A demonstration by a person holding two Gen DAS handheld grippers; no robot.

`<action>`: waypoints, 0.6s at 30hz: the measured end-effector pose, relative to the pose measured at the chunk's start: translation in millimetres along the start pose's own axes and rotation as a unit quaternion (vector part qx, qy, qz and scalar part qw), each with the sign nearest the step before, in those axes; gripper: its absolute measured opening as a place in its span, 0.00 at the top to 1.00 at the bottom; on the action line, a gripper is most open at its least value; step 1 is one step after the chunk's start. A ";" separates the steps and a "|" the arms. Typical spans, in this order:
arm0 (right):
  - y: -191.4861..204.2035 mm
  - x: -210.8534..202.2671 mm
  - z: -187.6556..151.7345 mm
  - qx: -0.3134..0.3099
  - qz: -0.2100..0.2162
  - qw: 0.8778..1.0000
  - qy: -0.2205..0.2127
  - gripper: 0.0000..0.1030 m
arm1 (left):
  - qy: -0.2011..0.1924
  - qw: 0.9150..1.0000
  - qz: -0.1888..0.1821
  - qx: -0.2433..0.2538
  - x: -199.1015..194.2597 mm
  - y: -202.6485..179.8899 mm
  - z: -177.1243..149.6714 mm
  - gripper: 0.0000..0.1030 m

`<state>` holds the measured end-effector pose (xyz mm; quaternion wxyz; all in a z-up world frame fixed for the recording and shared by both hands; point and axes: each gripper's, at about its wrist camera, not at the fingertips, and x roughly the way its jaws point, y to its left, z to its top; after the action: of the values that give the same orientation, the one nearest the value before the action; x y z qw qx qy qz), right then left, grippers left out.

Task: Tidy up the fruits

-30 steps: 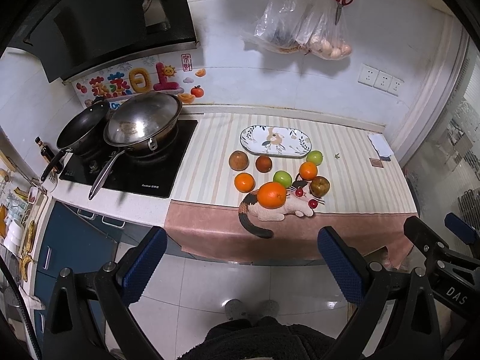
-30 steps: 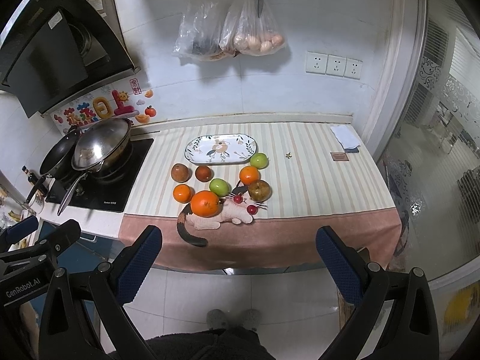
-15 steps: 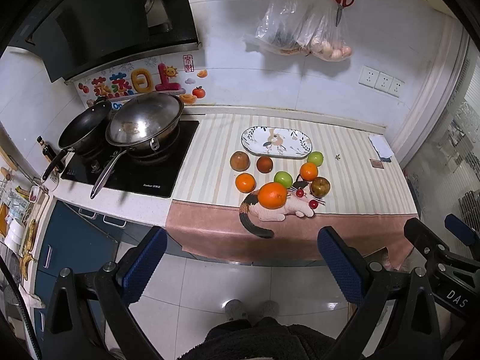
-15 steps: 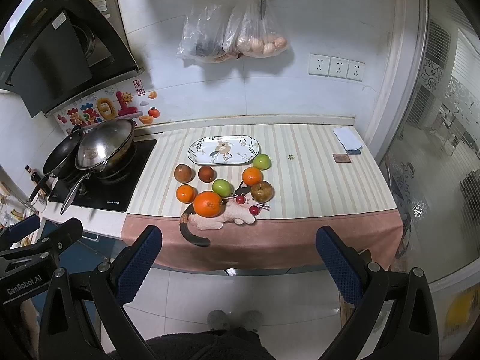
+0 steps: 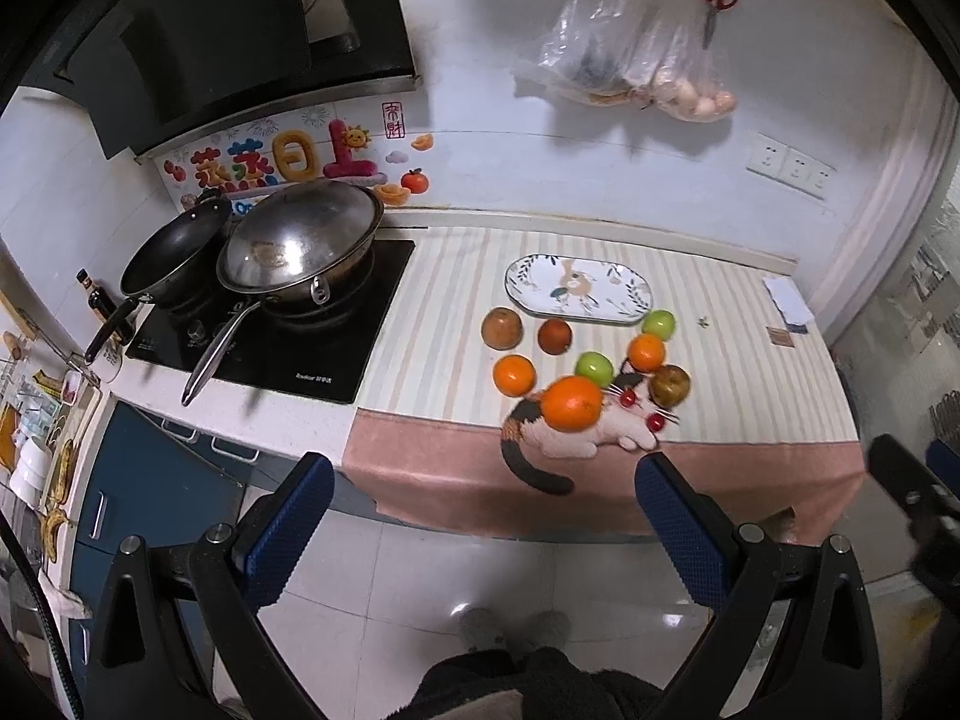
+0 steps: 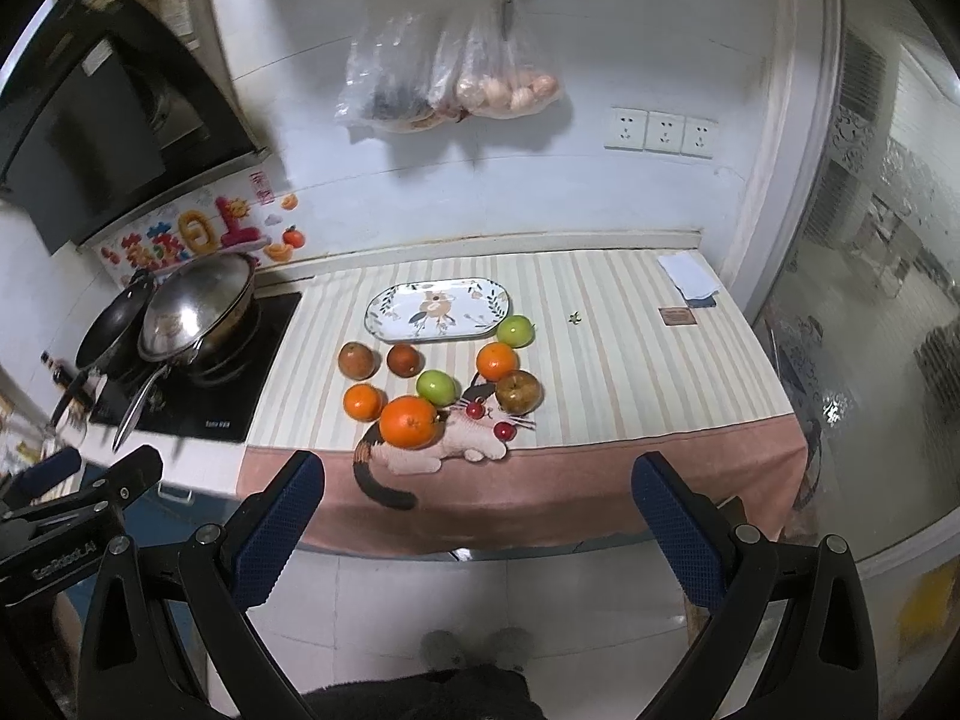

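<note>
Several fruits lie loose on the striped counter: a big orange, two smaller oranges, two green apples, brown fruits and small red cherries. Behind them rests an empty oval patterned plate. My left gripper hangs open, well in front of the counter edge and above the floor. My right gripper is open too, at a similar distance, with nothing between its fingers.
A cat-shaped mat lies under the front fruits. Left of them is a black cooktop with a steel wok and a dark pan. Bags and scissors hang on the wall. A folded cloth lies at the counter's far right.
Both grippers have drifted closer to the counter, so the fruits and plate look slightly larger. Nothing on the counter has moved and both grippers stay open.
</note>
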<state>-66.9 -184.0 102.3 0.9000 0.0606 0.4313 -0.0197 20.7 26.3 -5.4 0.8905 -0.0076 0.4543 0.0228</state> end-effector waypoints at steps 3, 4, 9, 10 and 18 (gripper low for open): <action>0.6 20.0 8.0 0.010 -0.007 1.000 0.002 0.00 | 0.002 1.000 0.010 0.001 28.9 6.4 11.3 0.00; 1.8 29.9 11.0 0.013 -0.010 1.000 0.006 0.00 | 0.002 1.000 0.011 -0.001 38.5 8.5 14.8 0.00; 4.5 95.7 23.8 0.032 -0.013 0.999 0.039 0.00 | 0.028 0.999 0.028 0.005 96.6 17.3 33.6 0.00; 4.5 110.7 25.4 0.034 -0.014 0.998 0.049 0.00 | 0.038 0.999 0.031 0.007 108.8 18.2 37.0 0.00; -24.4 237.9 28.9 0.056 -0.018 0.989 0.135 0.00 | 0.163 0.987 -0.006 -0.002 220.2 -1.3 51.4 0.00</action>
<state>102.5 -207.9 -67.3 0.8284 0.1052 0.5478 -0.0519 191.4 34.2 -153.5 0.8046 -0.0156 0.5933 0.0165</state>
